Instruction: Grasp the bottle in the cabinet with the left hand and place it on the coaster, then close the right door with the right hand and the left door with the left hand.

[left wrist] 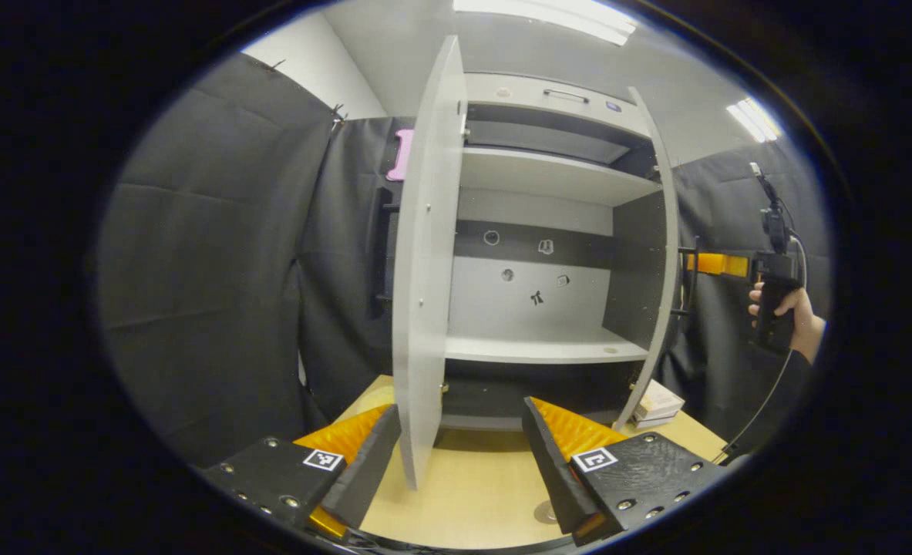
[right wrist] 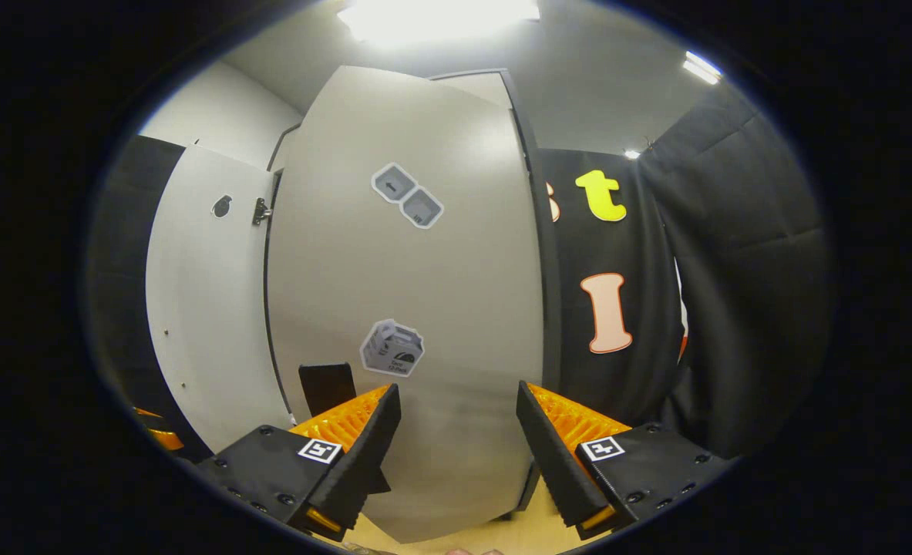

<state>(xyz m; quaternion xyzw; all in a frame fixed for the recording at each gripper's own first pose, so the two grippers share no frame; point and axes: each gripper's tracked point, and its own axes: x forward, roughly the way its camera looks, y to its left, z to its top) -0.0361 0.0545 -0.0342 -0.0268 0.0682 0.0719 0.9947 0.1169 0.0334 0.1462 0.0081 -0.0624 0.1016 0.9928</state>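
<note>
- Right now my left gripper (left wrist: 462, 455) has its jaws apart with nothing between them, and the left door (left wrist: 423, 277) stands edge-on just ahead, its lower edge falling in the gap, nearer the left finger.
- My right gripper (right wrist: 458, 439) also has its jaws apart and unloaded, facing the outer face of the right door (right wrist: 405, 308) from close up; I cannot tell whether a fingertip touches the panel.
- Both doors run tall and upright, so I judge each closing push has to go against the broad face, swinging it toward the cabinet (left wrist: 548, 231).
- From the left gripper view, the right door (left wrist: 656, 262) looks partly swung in, with the other gripper (left wrist: 721, 264) and the hand (left wrist: 791, 308) holding it just outside that door (so the right side is plainly the nearer one to it).
- No bottle stands on the shelves I can see; a small round rim low on the bench (left wrist: 463, 493) by my right finger might be the coaster, but I cannot tell.
- By my reading, the right door's closing is the step in hand, the left door's next.
- Only the left gripper view lets me look into the cabinet's open shelves; the right gripper view gives the door's outer face and its stickers (right wrist: 407, 196) instead.
</note>
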